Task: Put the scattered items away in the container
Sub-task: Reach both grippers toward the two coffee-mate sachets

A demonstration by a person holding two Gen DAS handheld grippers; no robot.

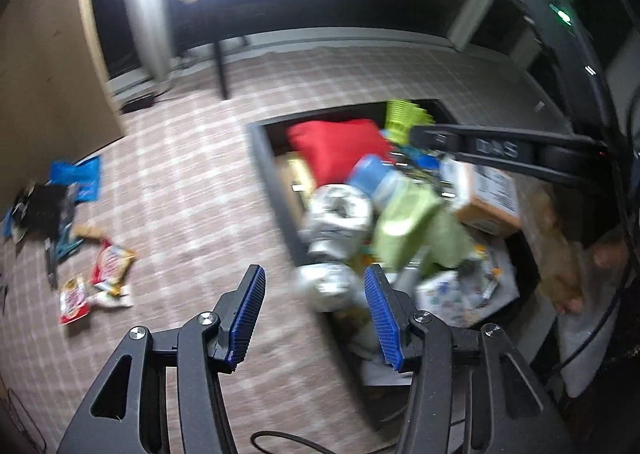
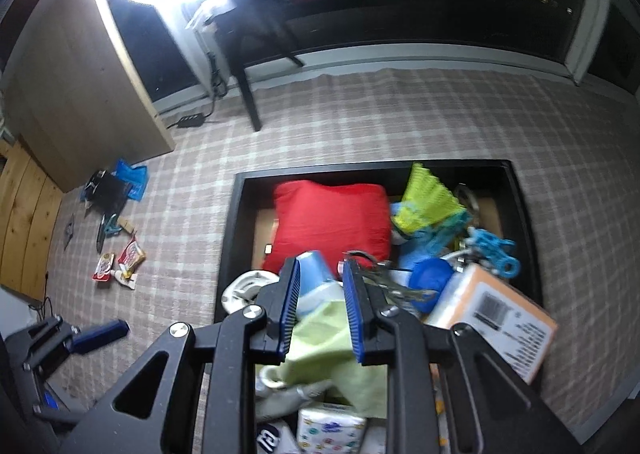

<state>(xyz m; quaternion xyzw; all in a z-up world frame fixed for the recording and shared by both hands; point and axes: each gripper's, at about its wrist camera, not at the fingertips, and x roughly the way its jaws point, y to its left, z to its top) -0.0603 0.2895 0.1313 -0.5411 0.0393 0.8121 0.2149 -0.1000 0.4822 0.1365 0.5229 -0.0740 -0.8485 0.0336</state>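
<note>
Right gripper (image 2: 320,294) over upright blue-capped bottle (image 2: 316,278)

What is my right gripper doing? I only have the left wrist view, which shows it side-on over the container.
Observer: The right gripper is open and its pads press on nothing. A blue-lidded bottle and a green cloth lie below the gap.
Operator: Is there anything metal in there? It's all blur for me.
Observer: Yes, a metal tool lies just right of the gripper, beside the red cushion.
Operator: And the right side of the container?
Observer: A light-blue plastic piece with rings lies near the container's right wall.
</note>
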